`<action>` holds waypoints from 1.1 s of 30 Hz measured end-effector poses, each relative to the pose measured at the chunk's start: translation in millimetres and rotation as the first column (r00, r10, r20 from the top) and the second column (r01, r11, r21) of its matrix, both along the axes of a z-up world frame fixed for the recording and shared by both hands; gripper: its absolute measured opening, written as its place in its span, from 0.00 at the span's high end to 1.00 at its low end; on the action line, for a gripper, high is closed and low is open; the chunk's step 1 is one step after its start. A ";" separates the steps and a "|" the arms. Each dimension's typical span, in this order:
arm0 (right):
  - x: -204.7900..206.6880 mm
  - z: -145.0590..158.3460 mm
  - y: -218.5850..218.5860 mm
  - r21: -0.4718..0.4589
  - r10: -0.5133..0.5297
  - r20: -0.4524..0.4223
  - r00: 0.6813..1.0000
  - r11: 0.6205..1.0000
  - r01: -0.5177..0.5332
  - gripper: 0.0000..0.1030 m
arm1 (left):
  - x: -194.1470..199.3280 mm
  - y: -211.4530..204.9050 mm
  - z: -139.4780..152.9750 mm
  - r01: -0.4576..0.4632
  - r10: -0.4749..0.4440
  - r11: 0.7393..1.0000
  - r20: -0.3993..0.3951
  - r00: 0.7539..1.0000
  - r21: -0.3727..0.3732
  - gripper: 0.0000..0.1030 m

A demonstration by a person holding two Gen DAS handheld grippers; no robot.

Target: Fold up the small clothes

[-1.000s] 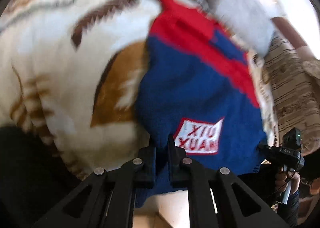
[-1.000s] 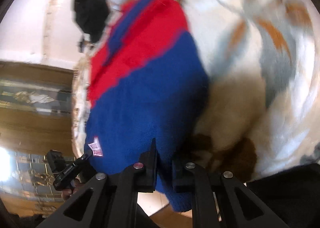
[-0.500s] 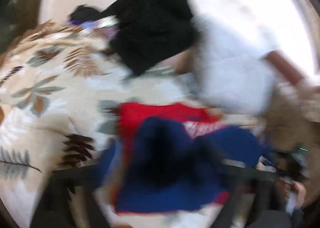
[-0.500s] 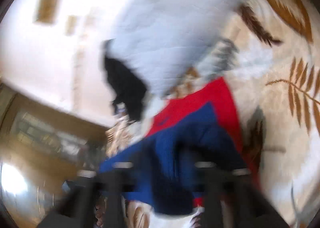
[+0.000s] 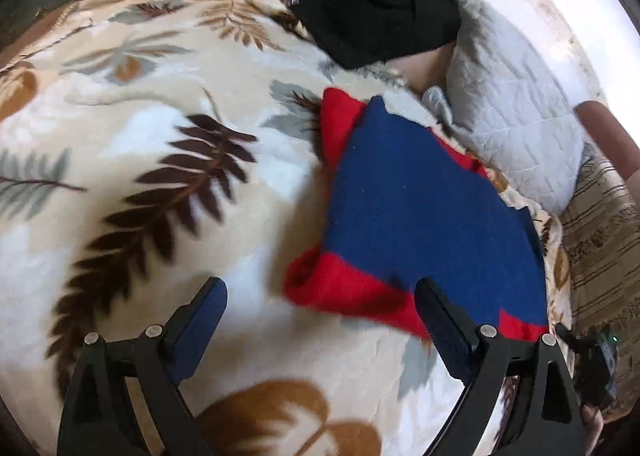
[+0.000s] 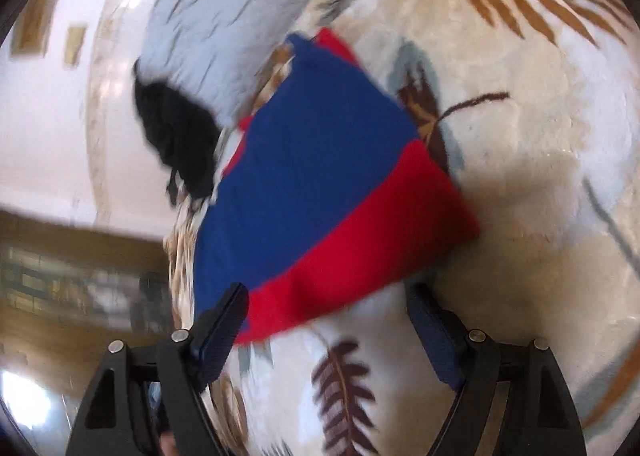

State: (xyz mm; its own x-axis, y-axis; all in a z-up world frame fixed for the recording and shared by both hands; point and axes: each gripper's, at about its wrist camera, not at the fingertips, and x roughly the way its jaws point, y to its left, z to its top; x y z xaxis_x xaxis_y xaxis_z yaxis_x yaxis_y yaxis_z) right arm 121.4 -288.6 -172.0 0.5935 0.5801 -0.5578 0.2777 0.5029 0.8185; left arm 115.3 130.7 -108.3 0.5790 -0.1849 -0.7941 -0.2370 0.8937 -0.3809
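A small blue and red knitted sweater lies folded over on the leaf-patterned blanket; it also shows in the right wrist view. My left gripper is open and empty, just in front of the sweater's red near edge. My right gripper is open and empty, its jaws standing either side of the red near edge. The other gripper's body shows at the lower right of the left wrist view.
A black garment pile lies at the far end of the blanket, also seen in the right wrist view. A grey quilted pillow lies to the right behind the sweater. A striped cover is at far right.
Both grippers were shut on the sweater's hem and have carried it forward, laid it folded over itself, and opened. The white name patch is now hidden.
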 end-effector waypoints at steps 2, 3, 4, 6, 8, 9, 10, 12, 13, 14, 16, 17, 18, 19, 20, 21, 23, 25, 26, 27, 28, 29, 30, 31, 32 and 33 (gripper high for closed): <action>-3.0 -1.6 -1.2 0.061 -0.078 -0.011 0.997 0.995 0.079 0.18 | 6.8 -1.7 -1.5 -0.052 0.052 0.999 -0.010 0.999 -0.013 0.08; -6.8 -1.3 -2.1 0.077 -0.092 -0.012 0.996 0.993 0.093 0.19 | 9.6 -2.8 -0.6 -0.063 0.063 0.998 -0.005 0.998 -0.018 0.09; -10.6 -1.9 0.1 0.098 -0.105 -0.012 0.994 0.990 0.106 0.19 | 9.6 -3.1 -1.3 -0.061 0.061 0.998 -0.004 0.998 -0.030 0.09; -13.4 -2.4 3.4 0.101 -0.119 -0.015 0.993 0.988 0.120 0.20 | 13.2 -3.6 -1.8 -0.064 0.064 0.997 0.002 0.998 -0.042 0.31; -2.1 -2.4 3.2 0.079 -0.143 -0.008 0.990 0.987 0.143 0.20 | 21.2 -4.8 -6.8 -0.052 0.051 0.998 -0.036 0.998 -0.027 0.57; 3.5 -2.8 2.0 0.072 -0.159 -0.001 0.987 0.985 0.159 0.23 | 23.9 -4.1 -6.9 -0.056 0.055 0.998 -0.038 0.998 -0.031 0.64; 13.3 -4.4 1.0 0.065 -0.180 -0.010 0.984 0.982 0.180 0.28 | 25.7 -3.8 -6.2 -0.054 0.053 0.998 -0.040 0.998 -0.035 0.70; 27.5 -8.7 -5.0 0.025 -0.151 -0.045 0.987 0.988 0.153 0.91 | 28.2 -6.1 2.3 -0.047 0.046 0.999 -0.036 0.998 -0.027 0.83; 31.3 -8.1 -3.7 -0.003 -0.138 -0.059 0.989 0.990 0.138 0.90 | 25.6 -7.2 10.6 -0.051 0.050 0.999 -0.018 0.999 -0.018 0.84; 29.6 -0.4 -2.2 -0.035 -0.124 -0.045 0.991 0.992 0.123 0.90 | 20.6 -7.6 20.5 -0.046 0.046 0.999 0.009 0.999 -0.008 0.85; 17.3 39.2 4.8 -0.123 -0.073 0.059 0.996 0.989 0.079 0.90 | 3.1 -7.5 43.3 -0.033 0.032 0.999 0.075 0.997 0.014 0.86; 6.7 59.0 6.8 -0.157 -0.048 0.103 0.994 0.985 0.064 0.91 | -11.5 -5.9 54.2 -0.027 0.024 0.999 0.110 0.994 0.026 0.86; -1.5 67.7 6.5 -0.171 -0.038 0.121 0.992 0.984 0.059 0.91 | -23.1 -3.4 58.8 -0.024 0.019 0.999 0.131 0.991 0.039 0.86; -12.3 75.5 6.9 -0.199 -0.013 0.133 0.991 0.979 0.040 0.91 | -37.9 -2.0 59.9 -0.027 0.018 0.998 0.138 0.990 0.063 0.86; -18.6 72.1 8.3 -0.219 0.028 0.110 0.994 0.976 -0.003 0.90 | -48.3 0.3 53.1 -0.033 0.024 0.997 0.119 0.993 0.075 0.86; -21.9 64.9 8.5 -0.217 0.050 0.083 0.995 0.976 -0.031 0.86 | -56.4 3.3 37.4 -0.023 0.017 0.997 0.075 0.997 0.072 0.85; -38.8 30.0 -0.3 -0.165 0.049 -0.007 0.999 0.985 -0.049 0.84 | -65.2 11.3 5.1 -0.011 0.012 0.999 -0.007 1.000 0.051 0.81; -56.8 12.0 -12.3 -0.150 0.026 -0.043 0.999 0.988 -0.032 0.60 | -84.9 27.0 -10.9 -0.032 0.032 0.999 0.020 0.999 -0.022 0.72; -69.8 7.6 -21.6 -0.095 0.002 -0.016 1.000 0.995 -0.004 0.36 | -91.6 30.2 -6.5 -0.040 0.040 0.999 0.024 0.999 -0.014 0.64; -73.9 7.1 -25.6 -0.078 -0.011 -0.006 1.000 0.997 0.011 0.33 | -96.8 33.1 0.9 -0.063 0.063 0.998 0.021 0.998 0.010 0.53; -80.6 11.8 -31.8 -0.094 -0.027 -0.002 1.000 0.995 0.027 0.32 | -99.8 35.3 7.0 -0.079 0.079 0.997 0.036 0.996 0.019 0.51; -82.5 16.6 -34.6 -0.106 -0.031 0.015 0.999 0.994 0.032 0.32 | -101.2 36.4 15.0 -0.087 0.085 0.996 0.061 0.994 0.032 0.51; -83.0 23.2 -37.9 -0.122 -0.033 0.042 0.999 0.992 0.038 0.32 | -99.5 37.2 23.6 -0.083 0.079 0.995 0.084 0.993 0.045 0.49; -81.1 31.6 -40.2 -0.153 -0.030 0.071 0.997 0.987 0.040 0.32 | -95.7 37.1 29.9 -0.073 0.067 0.996 0.103 0.992 0.053 0.45; -76.9 37.9 -40.8 -0.175 -0.020 0.089 0.996 0.984 0.036 0.32 | -90.4 35.8 35.0 -0.060 0.053 0.997 0.117 0.992 0.054 0.39; -73.4 41.3 -41.0 -0.182 -0.012 0.096 0.995 0.983 0.030 0.32 | -84.6 34.5 38.2 -0.048 0.041 0.997 0.125 0.991 0.057 0.36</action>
State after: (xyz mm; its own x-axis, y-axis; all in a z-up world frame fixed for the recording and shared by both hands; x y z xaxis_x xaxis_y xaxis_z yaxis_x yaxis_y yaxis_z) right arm 48.0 -329.6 -130.7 0.6594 0.4605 -0.5943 0.2158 0.6413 0.7363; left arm 30.7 165.1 -70.1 0.6800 -0.1117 -0.7246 -0.2311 0.9053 -0.3564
